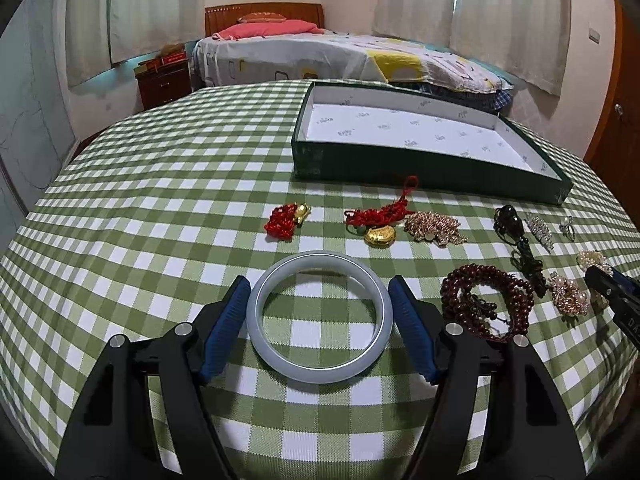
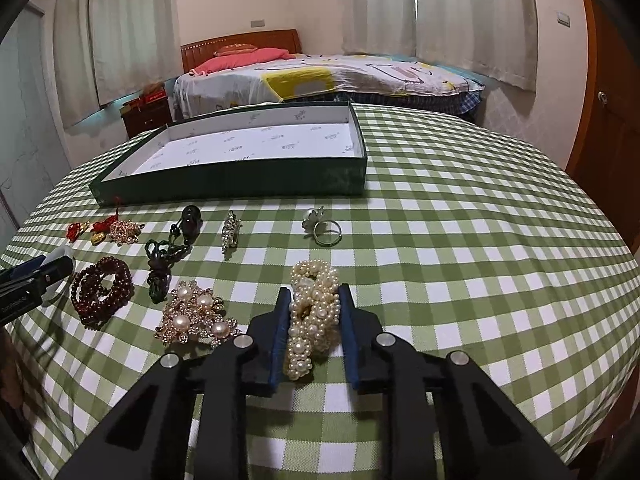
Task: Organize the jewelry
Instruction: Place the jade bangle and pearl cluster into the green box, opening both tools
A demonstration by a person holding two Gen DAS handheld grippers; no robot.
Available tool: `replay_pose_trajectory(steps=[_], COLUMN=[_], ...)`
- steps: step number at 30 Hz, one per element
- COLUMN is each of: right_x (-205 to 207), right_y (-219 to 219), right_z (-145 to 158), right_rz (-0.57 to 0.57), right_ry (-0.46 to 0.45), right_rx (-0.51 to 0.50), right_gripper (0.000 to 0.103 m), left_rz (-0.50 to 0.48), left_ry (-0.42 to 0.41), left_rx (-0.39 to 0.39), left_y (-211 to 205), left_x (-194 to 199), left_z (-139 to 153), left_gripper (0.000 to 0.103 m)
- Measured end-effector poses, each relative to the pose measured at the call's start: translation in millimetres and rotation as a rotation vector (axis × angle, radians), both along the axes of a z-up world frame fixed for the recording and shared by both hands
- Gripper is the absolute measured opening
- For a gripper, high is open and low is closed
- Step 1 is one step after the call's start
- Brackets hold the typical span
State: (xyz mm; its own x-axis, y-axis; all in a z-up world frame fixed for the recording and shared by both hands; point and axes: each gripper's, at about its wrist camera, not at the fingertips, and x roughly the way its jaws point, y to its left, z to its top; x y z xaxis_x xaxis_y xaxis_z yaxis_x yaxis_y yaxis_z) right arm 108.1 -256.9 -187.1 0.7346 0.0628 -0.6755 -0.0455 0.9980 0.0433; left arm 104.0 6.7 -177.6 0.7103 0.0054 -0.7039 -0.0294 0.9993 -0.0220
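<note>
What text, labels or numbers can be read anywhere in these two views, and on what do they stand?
None can be read for certain.
White lettering on the right gripper body: only a fragment like "DK", cut off at the frame edge.
White lettering on the left gripper body: too small and blurred to read.
Small dark marks printed on the white lining of the green box: a repeated motif, too small to tell whether it holds letters.

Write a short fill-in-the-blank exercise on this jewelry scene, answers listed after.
1. The left gripper straddles a pale ____ bangle.
2. The right gripper has its jaws either side of a piece made of ____.
3. The green box holds ____ jewelry so far.
4. The tablecloth has a green-and-white ____ pattern.

Answers: jade; pearls; no; checked
</note>
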Motion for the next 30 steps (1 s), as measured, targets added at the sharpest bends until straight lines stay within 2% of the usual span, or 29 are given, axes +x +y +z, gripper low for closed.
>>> replay_pose_trajectory(steps=[8,15,20,23,30], right_x=[-1.8,11.2,36.8,55.0,101.1], right_y=[0.7,1.8,2.7,3.8,9.9], right_z=[16.9,48.3,68.0,77.7,84.5], right_rz=[0.005,0.015,0.021,0.027,0.038], right_ry=[-0.042,-0.114,-0.159,-0.181,-0.192], right_rx=[0.014,0.031,0.055,0.064,0.057], right_gripper=[0.024,0.024,0.024,0.024,0.024], left_rz=[-0.006,-0.018,-0.030,-0.041,-0.050], left_ry=[-0.035,-0.084,-0.119,-0.151,-0.143], left_rx=[-0.008,-0.037,-0.072,-0.059,-0.061], left_y=[-1.5,-6.0,-11.9,-18.0,-29.1], left_x=[-0.5,11.8,36.9,57.4,118.2], left_z=[16.7,42.8,64.4,74.7,74.6], left_gripper=[0.069,0.069,0.069,0.069,0.069])
